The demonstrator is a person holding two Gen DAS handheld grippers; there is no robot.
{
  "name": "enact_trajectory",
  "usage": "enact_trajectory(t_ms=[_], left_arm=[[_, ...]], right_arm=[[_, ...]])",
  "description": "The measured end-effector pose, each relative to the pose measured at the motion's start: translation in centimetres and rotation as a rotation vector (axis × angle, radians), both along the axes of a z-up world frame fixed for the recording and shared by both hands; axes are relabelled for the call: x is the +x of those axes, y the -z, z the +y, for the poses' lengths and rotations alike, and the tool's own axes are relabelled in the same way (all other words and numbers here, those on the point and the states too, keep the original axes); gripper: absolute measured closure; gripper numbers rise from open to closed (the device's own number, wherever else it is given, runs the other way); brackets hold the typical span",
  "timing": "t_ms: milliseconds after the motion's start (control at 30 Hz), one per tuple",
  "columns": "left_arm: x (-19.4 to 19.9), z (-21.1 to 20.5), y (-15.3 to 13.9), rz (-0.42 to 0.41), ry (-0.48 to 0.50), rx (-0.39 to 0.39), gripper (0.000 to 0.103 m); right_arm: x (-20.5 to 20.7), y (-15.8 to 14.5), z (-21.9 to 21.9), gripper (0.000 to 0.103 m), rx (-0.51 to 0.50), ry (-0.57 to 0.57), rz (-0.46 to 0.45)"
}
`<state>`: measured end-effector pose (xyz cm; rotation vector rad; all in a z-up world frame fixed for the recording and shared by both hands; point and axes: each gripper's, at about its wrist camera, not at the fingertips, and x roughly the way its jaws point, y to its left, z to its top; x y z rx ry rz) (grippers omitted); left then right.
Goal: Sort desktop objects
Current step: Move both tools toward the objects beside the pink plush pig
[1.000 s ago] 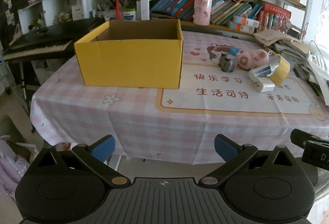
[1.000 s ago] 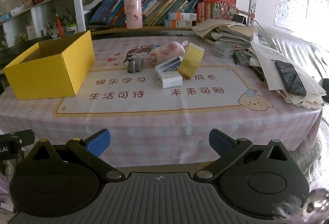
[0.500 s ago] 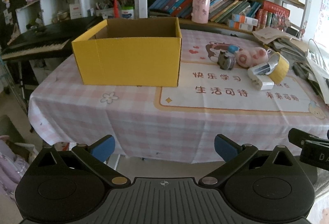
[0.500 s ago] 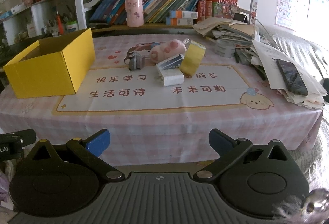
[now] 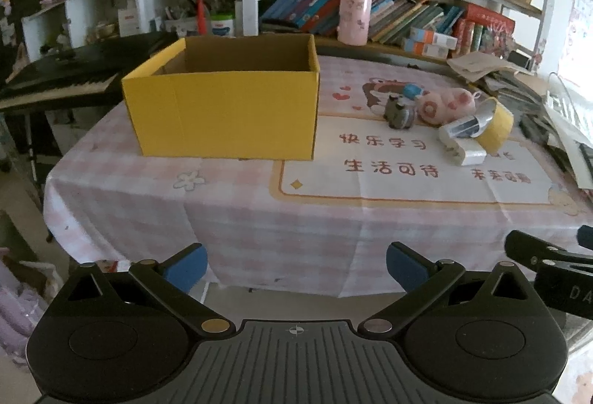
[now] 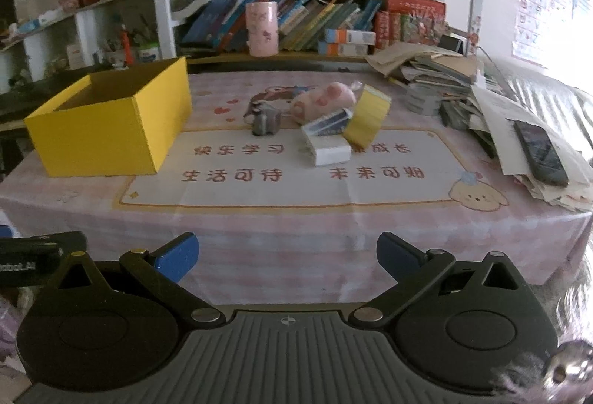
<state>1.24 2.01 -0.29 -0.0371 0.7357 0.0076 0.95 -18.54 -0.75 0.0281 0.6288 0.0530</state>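
An open yellow cardboard box [image 5: 226,115] [image 6: 107,133] stands on the left of the pink checked table [image 5: 296,218] [image 6: 296,218]. To its right lie a small grey figurine [image 5: 398,113] [image 6: 265,122], a pink pig plush [image 5: 444,105] [image 6: 322,102], a roll of yellow tape [image 5: 494,128] [image 6: 368,120], a blue-and-white card box [image 6: 328,122] and a white block [image 5: 465,154] [image 6: 326,152]. My left gripper [image 5: 296,265] and right gripper [image 6: 287,252] hang open in front of the table's near edge, both holding nothing.
A bookshelf [image 6: 315,18] with a pink cup [image 5: 355,16] [image 6: 262,29] backs the table. Stacked papers with a black phone [image 6: 541,152] crowd the right side. A black keyboard [image 5: 55,78] stands left of the table. The other gripper's body shows at each view's edge.
Both grippers have risen and drawn slightly nearer the table, so the box and objects sit lower in view. The jaws stayed open.
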Motion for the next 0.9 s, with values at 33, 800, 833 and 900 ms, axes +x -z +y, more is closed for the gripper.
enact_trajectory(t_ms=[33,800,833,900], left_arm=[[-0.01,0.0,-0.06,-0.003,0.002,0.002,0.0],[0.69,0.49,-0.02,0.002,0.042,-0.077,0.0],[0.75,0.48,-0.03,0.002,0.045,-0.078,0.0],[0.95,0.35,0.02,0.007,0.052,-0.084,0.0]], right_arm=[[-0.01,-0.05,0.03,0.0,0.008,-0.008,-0.003],[0.02,-0.43,0.51,0.0,-0.019,-0.026,-0.016],[0.1,-0.4,0.51,0.0,-0.024,-0.022,-0.012],[0.22,-0.35,0.33,0.0,-0.027,-0.012,-0.007]])
